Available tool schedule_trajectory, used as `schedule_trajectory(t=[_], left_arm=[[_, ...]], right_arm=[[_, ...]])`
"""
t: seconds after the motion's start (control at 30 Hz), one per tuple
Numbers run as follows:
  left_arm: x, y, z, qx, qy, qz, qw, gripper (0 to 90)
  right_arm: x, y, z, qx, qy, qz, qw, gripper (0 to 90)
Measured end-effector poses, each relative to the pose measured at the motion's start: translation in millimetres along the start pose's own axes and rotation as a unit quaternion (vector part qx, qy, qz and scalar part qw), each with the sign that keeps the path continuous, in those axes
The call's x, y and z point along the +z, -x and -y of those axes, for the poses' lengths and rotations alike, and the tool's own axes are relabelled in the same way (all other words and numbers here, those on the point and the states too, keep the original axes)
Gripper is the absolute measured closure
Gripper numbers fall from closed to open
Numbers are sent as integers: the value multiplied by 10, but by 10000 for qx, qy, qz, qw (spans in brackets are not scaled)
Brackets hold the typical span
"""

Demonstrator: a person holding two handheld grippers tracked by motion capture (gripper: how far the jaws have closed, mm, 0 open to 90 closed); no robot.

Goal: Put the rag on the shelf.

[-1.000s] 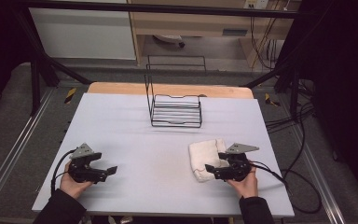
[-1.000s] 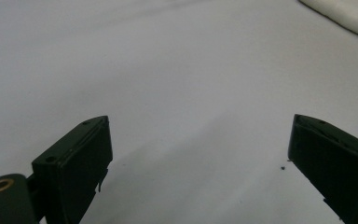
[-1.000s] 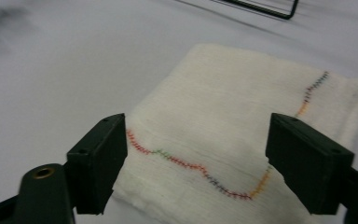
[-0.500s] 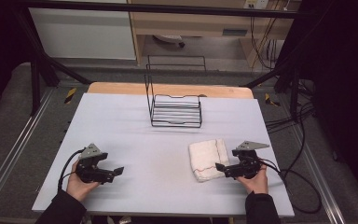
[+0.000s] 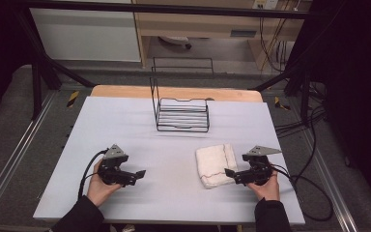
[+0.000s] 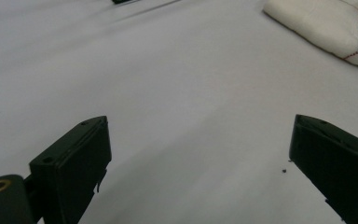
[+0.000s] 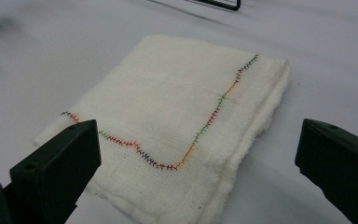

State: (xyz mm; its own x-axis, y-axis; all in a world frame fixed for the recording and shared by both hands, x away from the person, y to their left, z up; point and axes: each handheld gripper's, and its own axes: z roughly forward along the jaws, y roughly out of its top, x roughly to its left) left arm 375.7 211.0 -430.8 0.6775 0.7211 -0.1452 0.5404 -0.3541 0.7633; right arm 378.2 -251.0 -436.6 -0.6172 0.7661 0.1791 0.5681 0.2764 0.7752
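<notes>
A folded white cloth (image 5: 215, 164) with coloured stitching lies flat on the white table (image 5: 125, 125), right of centre. My right gripper (image 5: 231, 174) sits at the cloth's near right corner, open, its jaws spread wide on either side of the cloth (image 7: 182, 126). My left gripper (image 5: 139, 175) rests low over bare table at the near left, open and holding nothing. It points toward the cloth (image 6: 326, 23), which lies well ahead of it in the left gripper view.
A black wire rack (image 5: 181, 108) with a tall back frame stands at the table's far middle. Cables (image 5: 309, 193) trail off the right edge. A wooden board edge (image 5: 174, 92) runs behind the table.
Both grippers have slid rightward along the near side of the table. The right one has drawn back off the cloth to its near right corner. The cloth lies as before.
</notes>
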Motion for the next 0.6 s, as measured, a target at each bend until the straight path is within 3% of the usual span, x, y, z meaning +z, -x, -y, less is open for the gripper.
schedule_trajectory(t=[0.37, 0.6], left_arm=[[257, 257, -303, 185, 13, 154, 9997, 53], [419, 339, -453, 141, 34, 230, 9996, 55]], right_arm=[[-3, -9, 11, 1, 23, -14, 10000, 7], [0, -17, 15, 19, 11, -17, 10000, 6]])
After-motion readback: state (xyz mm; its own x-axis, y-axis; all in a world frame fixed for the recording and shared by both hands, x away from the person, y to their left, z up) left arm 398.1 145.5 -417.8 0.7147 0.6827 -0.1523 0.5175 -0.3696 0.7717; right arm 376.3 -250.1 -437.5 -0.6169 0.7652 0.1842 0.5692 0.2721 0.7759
